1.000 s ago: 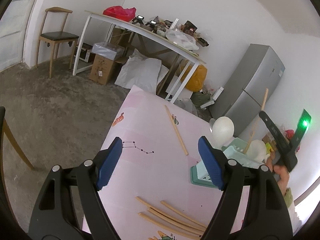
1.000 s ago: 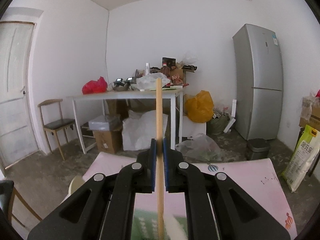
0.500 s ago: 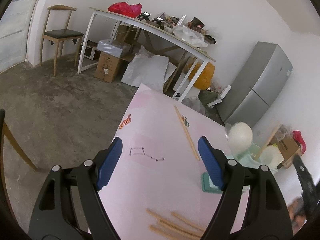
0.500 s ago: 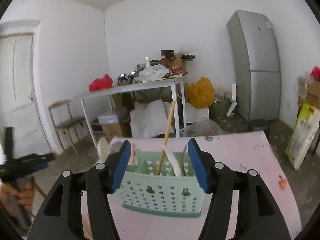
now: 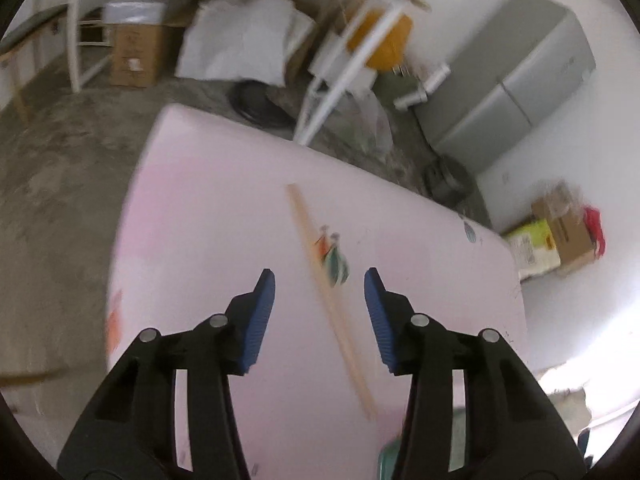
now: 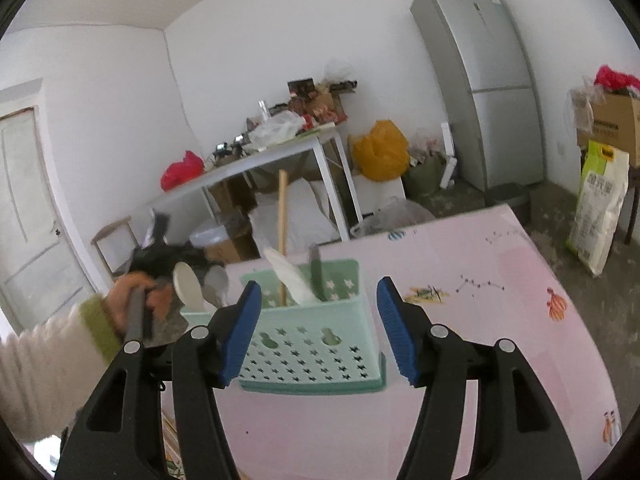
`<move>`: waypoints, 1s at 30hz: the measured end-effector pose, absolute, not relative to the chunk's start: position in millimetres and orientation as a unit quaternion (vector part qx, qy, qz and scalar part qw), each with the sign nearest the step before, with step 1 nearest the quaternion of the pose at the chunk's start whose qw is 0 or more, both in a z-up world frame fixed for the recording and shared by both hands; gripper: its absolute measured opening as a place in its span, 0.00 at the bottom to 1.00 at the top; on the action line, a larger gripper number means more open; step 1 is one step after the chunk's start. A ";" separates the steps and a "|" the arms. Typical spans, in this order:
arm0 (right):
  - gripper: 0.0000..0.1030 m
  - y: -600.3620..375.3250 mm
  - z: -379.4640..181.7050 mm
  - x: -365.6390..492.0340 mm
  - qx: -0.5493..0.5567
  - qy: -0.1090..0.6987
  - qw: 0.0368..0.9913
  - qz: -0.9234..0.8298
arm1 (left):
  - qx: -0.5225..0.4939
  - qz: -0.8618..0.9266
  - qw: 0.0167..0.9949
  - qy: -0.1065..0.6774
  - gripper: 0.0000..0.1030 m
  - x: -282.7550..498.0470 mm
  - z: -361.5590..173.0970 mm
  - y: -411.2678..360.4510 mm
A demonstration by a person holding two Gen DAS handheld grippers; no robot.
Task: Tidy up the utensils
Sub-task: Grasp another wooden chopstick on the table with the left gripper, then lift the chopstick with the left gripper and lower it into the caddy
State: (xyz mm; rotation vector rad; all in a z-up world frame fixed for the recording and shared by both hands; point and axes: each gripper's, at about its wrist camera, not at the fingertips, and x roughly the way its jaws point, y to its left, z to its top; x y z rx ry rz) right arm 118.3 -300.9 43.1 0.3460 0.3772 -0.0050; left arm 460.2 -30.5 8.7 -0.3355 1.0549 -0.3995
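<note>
A single wooden chopstick (image 5: 304,224) lies on the pink table (image 5: 208,208). My left gripper (image 5: 319,276) hangs over it, jaws closing with the stick between them, pads clear of it. In the right wrist view a mint green utensil caddy (image 6: 312,344) stands on the table just ahead of my right gripper (image 6: 320,286), which is open and holds nothing. One chopstick (image 6: 283,220) stands upright in the caddy beside a white spoon (image 6: 288,276) and a dark handle (image 6: 315,264). Two pale spoons (image 6: 188,288) sit in its left end.
A person's hand and ribbed sleeve (image 6: 80,332) hold the blurred left gripper left of the caddy. The caddy's corner (image 5: 388,456) shows at the bottom of the left wrist view. Beyond the table edge are a cluttered white table (image 6: 280,152), a fridge (image 6: 480,80), boxes and bags.
My right gripper let go of the chopstick, which now stands in the caddy, and drew back. My left gripper swung over to the lone chopstick, tilted down, and its jaws narrowed.
</note>
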 end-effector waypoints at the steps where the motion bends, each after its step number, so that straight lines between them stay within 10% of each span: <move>1: 0.57 -303.8 40.8 121.4 0.173 0.190 0.966 -0.003 | -0.149 -0.185 0.828 0.507 0.40 473.8 4.8 -38.1; 17: 0.57 -329.8 25.3 143.5 0.189 0.196 0.962 -0.015 | 0.026 -0.111 0.809 0.577 0.08 558.8 -36.5 -92.3; 30: 0.57 -320.6 30.6 130.0 0.192 0.186 0.963 -0.005 | -0.090 -0.134 0.865 0.474 0.03 512.8 29.5 -38.1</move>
